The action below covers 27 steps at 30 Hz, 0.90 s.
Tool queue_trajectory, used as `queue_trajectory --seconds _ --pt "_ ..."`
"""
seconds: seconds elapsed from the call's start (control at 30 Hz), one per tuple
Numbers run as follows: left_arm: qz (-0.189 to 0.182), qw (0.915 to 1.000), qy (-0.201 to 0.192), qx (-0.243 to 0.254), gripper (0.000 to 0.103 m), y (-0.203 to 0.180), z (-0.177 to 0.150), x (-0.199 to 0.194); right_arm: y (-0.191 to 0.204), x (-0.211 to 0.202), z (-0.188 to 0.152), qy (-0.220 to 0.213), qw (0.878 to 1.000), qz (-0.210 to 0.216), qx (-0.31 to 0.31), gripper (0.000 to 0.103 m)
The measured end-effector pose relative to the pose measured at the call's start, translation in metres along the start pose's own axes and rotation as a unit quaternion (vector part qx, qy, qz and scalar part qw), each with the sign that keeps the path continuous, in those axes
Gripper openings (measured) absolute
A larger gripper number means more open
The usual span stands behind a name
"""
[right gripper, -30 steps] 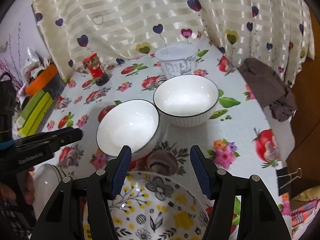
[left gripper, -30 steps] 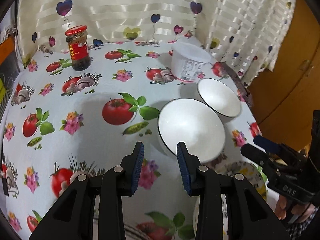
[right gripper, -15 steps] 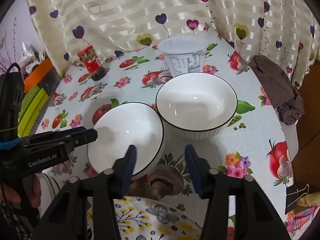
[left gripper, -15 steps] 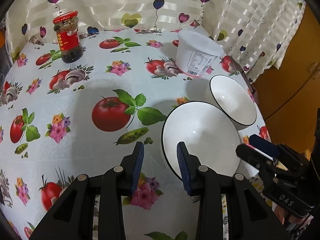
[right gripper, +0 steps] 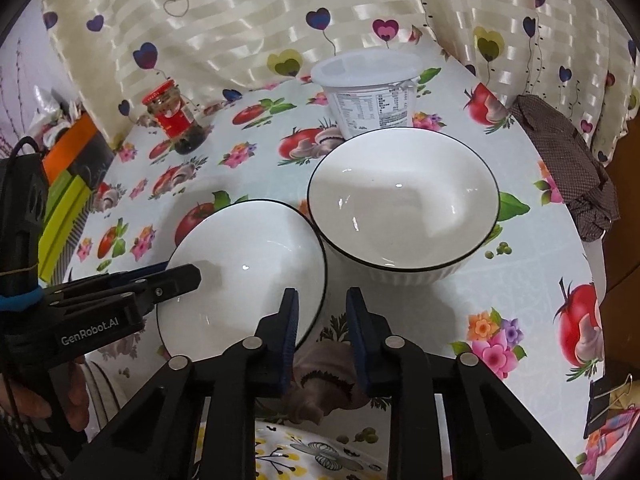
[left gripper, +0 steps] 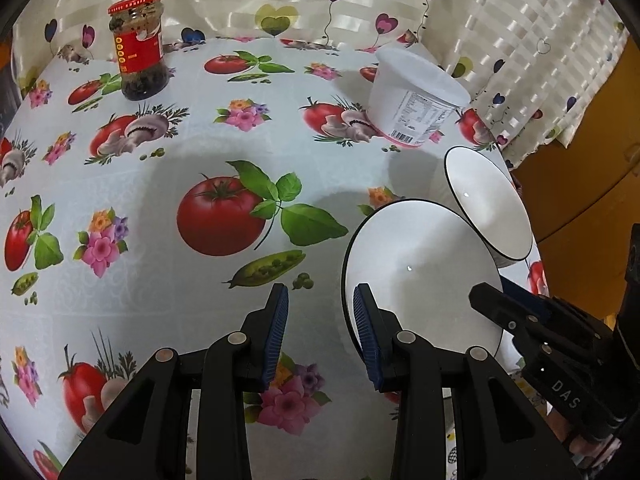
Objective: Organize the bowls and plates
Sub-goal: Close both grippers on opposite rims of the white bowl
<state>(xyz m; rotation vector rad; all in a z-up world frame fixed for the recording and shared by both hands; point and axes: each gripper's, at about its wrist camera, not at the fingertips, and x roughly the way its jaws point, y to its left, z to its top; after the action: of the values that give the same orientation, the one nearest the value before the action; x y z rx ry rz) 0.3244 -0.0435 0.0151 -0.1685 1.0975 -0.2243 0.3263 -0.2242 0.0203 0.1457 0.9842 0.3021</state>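
Observation:
Two white bowls with black rims stand side by side on the tablecloth. The near bowl [left gripper: 420,276] [right gripper: 248,268] lies between both grippers. The far bowl [left gripper: 486,204] [right gripper: 404,208] is ribbed outside. My left gripper [left gripper: 320,324] is open, its right finger at the near bowl's left rim. My right gripper [right gripper: 322,328] is open, its left finger over the near bowl's right rim, the other outside it. A flowered plate [right gripper: 320,456] lies under the right gripper.
A red-lidded jar [left gripper: 138,48] [right gripper: 172,120] stands at the back left. A white plastic tub [left gripper: 412,104] [right gripper: 370,92] stands behind the far bowl. A brown cloth [right gripper: 568,168] lies at the right table edge. Curtains hang behind.
Both grippers moved forward to the near bowl. The right gripper's jaws narrowed and now straddle its right rim. The left gripper's right finger reached its left rim.

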Motion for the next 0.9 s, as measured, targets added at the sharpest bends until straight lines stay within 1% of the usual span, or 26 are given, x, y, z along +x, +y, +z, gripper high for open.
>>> queue_trajectory --seconds 0.13,0.23,0.27,0.4,0.47,0.57,0.73,0.9 --pt "0.001 1.0000 0.003 0.002 0.034 -0.001 0.000 0.005 0.002 0.005 0.001 0.002 1.000 0.000 -0.001 0.019" --pt "-0.012 0.9999 0.007 -0.005 0.028 -0.001 0.001 0.009 0.003 0.007 0.001 0.001 1.000 -0.001 -0.001 0.018" --pt "-0.014 0.9998 0.008 -0.006 0.025 -0.001 0.001 0.009 0.003 0.007 0.001 0.001 1.000 -0.001 0.000 0.018" --pt "-0.012 0.9999 0.008 0.008 0.014 -0.010 0.001 0.012 0.002 0.008 0.002 0.000 1.000 0.002 0.004 0.018" --pt "-0.007 0.9999 0.004 0.007 0.014 -0.011 0.000 0.012 0.001 0.008 0.002 -0.001 1.000 0.004 0.010 0.018" --pt "-0.012 0.9999 -0.001 -0.003 0.014 -0.009 -0.001 0.011 0.000 0.007 0.002 -0.004 1.000 0.007 0.014 0.017" --pt "-0.006 1.0000 -0.003 0.000 0.014 -0.012 -0.003 0.006 0.001 0.006 0.000 -0.005 1.000 0.001 0.013 0.017" --pt "-0.005 0.9999 -0.010 -0.005 0.014 -0.009 -0.004 0.000 0.005 0.000 -0.001 -0.010 1.000 0.007 0.014 0.017"
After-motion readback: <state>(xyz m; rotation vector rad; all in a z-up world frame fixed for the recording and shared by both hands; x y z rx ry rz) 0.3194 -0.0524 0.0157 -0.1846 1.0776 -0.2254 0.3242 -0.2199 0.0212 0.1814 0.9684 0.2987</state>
